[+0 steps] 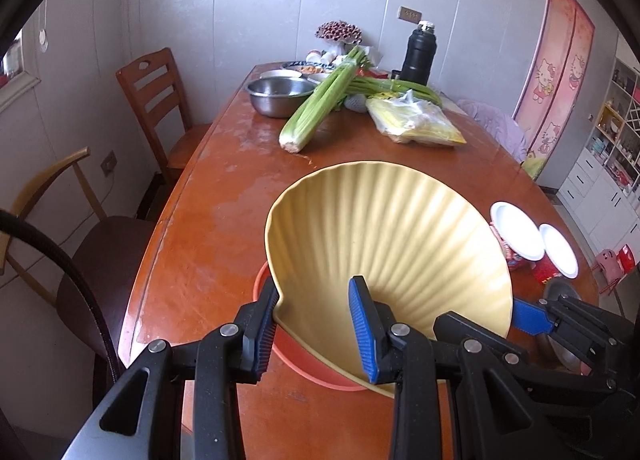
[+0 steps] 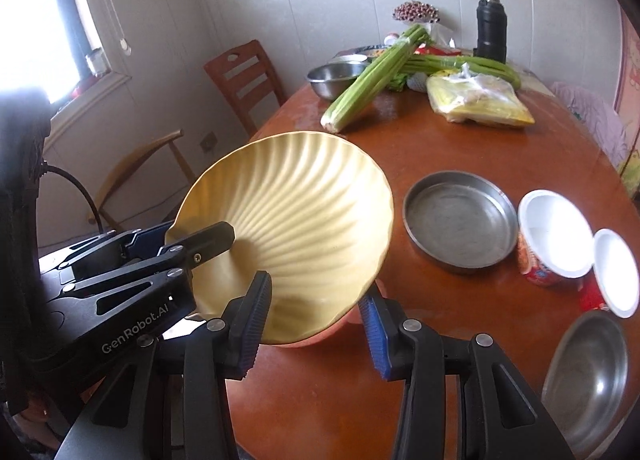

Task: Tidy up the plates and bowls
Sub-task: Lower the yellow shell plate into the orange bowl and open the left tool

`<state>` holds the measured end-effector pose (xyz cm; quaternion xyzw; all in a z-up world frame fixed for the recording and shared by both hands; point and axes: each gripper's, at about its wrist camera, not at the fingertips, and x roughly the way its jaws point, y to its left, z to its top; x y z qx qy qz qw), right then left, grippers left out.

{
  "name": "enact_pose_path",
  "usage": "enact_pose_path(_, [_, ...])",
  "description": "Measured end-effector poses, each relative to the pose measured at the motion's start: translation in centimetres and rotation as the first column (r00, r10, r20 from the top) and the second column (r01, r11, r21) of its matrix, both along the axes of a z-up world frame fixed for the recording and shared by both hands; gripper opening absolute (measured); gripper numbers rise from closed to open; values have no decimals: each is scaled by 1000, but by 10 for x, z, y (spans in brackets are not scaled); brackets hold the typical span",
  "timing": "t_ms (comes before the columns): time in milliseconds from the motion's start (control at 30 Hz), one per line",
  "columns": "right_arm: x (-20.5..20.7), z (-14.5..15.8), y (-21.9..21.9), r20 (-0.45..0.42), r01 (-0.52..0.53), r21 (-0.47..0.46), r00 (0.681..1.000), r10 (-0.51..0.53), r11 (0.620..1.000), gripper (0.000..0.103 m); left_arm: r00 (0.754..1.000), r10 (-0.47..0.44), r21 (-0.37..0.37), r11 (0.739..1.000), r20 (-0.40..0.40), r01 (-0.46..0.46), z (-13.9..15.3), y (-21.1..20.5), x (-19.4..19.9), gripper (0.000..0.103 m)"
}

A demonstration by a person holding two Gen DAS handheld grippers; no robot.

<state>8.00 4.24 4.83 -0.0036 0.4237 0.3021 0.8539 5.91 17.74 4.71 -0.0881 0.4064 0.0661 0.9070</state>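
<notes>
Both grippers clamp the yellow bowl's [image 1: 384,244] rim, left gripper [image 1: 316,332] at its left, right gripper [image 2: 316,328] at its right, tilted above an orange bowl [image 1: 312,364]. Only the right view shows a steel pan [image 2: 460,220] and steel bowl [image 2: 588,380].

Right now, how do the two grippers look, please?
Both grippers are black with silver rivets and ribbed blue pads on the fingers. The left gripper carries white "GenRobot.AI" lettering, and a black cable runs behind it. The right gripper looks the same.
</notes>
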Motion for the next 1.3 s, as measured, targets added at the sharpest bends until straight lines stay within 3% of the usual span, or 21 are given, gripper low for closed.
enact_pose_path(567, [12, -58, 21, -116, -26, -74, 993, 17, 997, 47, 996, 5, -74, 997, -94, -12, -58, 17, 11, 34])
enact_pose_path(1300, [2, -58, 29, -56, -41, -141, 998, 33, 989, 48, 993, 37, -70, 997, -115, -45, -68, 24, 8, 35])
